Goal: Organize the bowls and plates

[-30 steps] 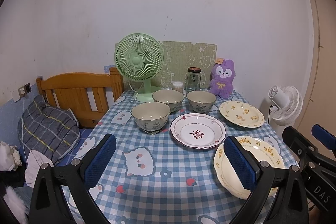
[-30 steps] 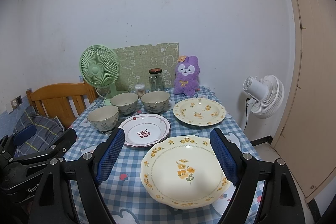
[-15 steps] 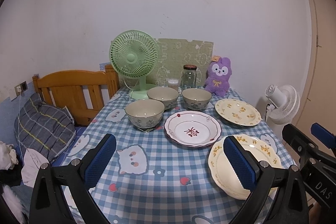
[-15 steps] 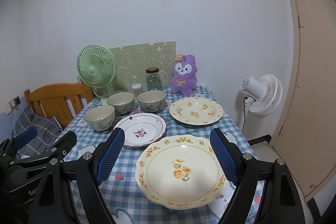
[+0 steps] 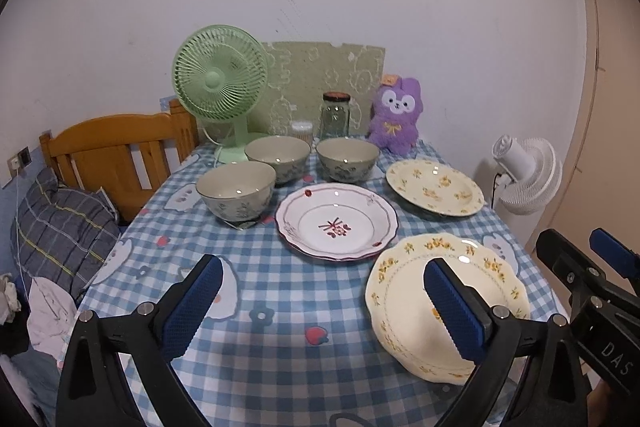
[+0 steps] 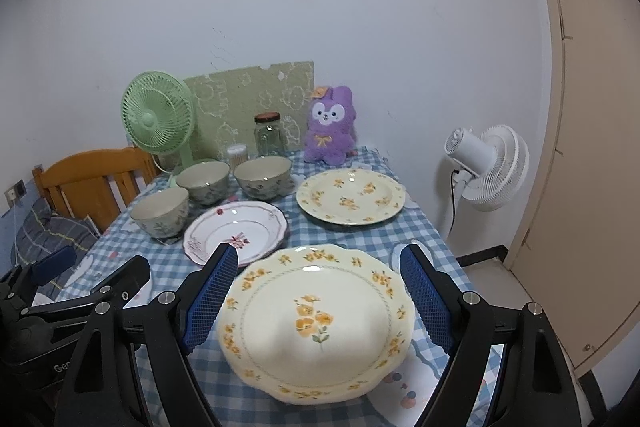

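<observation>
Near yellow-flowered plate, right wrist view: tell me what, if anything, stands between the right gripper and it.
Nothing visible does. The right gripper is open, and the near yellow-flowered plate lies flat on the checked tablecloth directly ahead between its fingers. The white plate sits further back to the left.

Plain white wall (image 6: 320, 7) behind, beige door (image 6: 592, 147) at the right, white fan (image 6: 486, 167) set beside it, wooden chair (image 5: 116, 155) placed left of the blue checked table (image 5: 260, 291), pillow (image 5: 60, 227) laid beside.
</observation>
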Demonstrator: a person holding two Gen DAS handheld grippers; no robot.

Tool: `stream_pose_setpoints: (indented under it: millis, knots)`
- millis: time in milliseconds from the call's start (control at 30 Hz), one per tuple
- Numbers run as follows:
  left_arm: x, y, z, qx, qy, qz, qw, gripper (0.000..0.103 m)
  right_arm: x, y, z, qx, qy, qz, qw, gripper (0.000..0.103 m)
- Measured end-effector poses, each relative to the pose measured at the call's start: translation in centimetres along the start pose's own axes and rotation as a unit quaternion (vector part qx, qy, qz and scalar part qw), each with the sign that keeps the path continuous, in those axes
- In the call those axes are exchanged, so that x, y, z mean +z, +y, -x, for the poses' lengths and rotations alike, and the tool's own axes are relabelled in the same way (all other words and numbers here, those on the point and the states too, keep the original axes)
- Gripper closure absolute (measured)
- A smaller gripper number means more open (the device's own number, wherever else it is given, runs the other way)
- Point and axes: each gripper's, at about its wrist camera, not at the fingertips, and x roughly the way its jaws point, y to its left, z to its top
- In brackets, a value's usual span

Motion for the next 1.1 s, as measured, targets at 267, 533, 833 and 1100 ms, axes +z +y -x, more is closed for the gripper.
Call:
stream_pose_setpoints:
  millis: [267,533,833,1100]
  knots:
    - [-0.9,-2.1,-3.3,0.000,0.036,-0.018,0.9992,0.003,-1.2,-2.1,-3.4,-0.014,0.032,-0.010,0.999,0.018]
    - [-2.3,-3.5,-6.7,-0.001,0.077,-0.031,0.9965,0.008,-2.7,-3.9,-6.8,-0.024,0.071,-0.024,0.997,0.018]
    - [-3.5,-4.5,-10.1,-0.011,0.126,-0.037,0.9912,0.013,-4.4,-5.4,-10.7,-0.041,0.123,-0.036,0.991,0.018]
    - [-4.5,-4.4,-13.3,-0.027,0.183,-0.021,0.9825,0.031,-5.5,-6.5,-13.1,-0.056,0.158,-0.043,0.985,0.018]
